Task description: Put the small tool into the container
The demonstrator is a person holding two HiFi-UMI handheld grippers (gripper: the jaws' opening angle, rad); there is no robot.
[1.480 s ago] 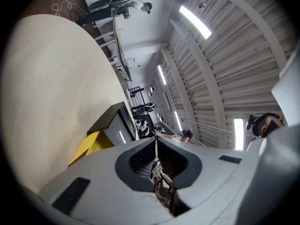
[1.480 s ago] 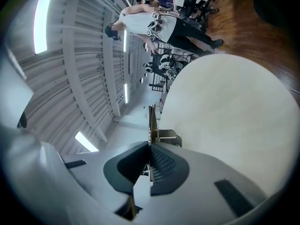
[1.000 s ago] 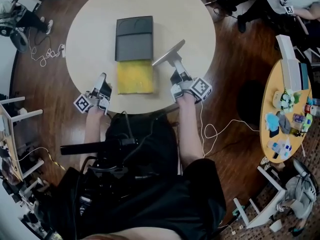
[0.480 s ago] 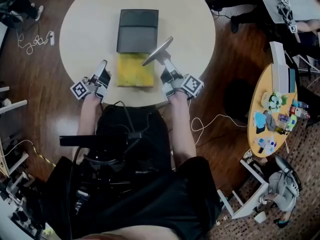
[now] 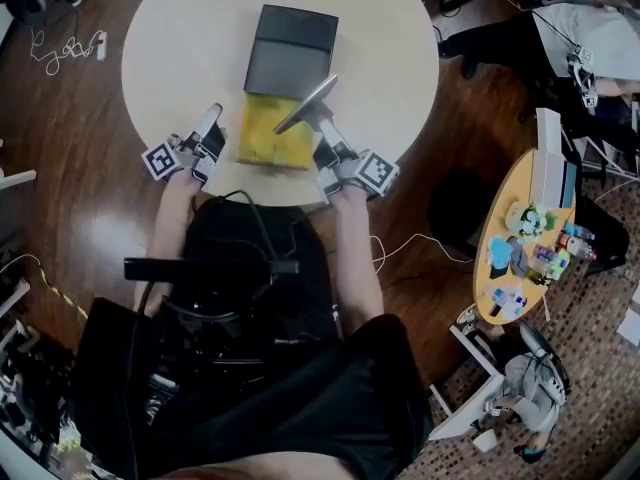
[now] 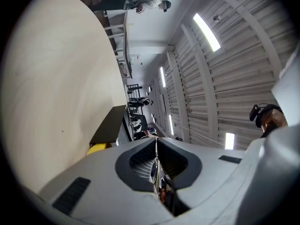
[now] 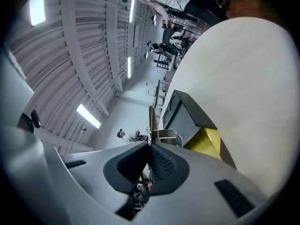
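Note:
On the round pale table (image 5: 170, 58) lies an open container: a yellow tray (image 5: 268, 136) with a dark lid (image 5: 290, 53) folded out beyond it. My right gripper (image 5: 323, 138) is shut on a small flat metal tool (image 5: 305, 105), whose blade slants over the yellow tray's right edge. In the right gripper view the tool (image 7: 152, 120) sticks out past the shut right gripper (image 7: 150, 146), with the dark lid (image 7: 187, 114) and yellow tray (image 7: 207, 142) just beyond. My left gripper (image 5: 212, 120) rests shut and empty left of the tray. In its own view the left gripper (image 6: 156, 143) shows closed pads.
A second round table (image 5: 497, 298) at the right carries several small coloured items. Cables (image 5: 70, 43) lie on the wooden floor to the left. People sit beyond the table's far side. The table edge runs close under both hands.
My right gripper has carried the tool leftward, from beside the container to over the yellow tray's right edge. The left gripper has stayed by the tray's left side.

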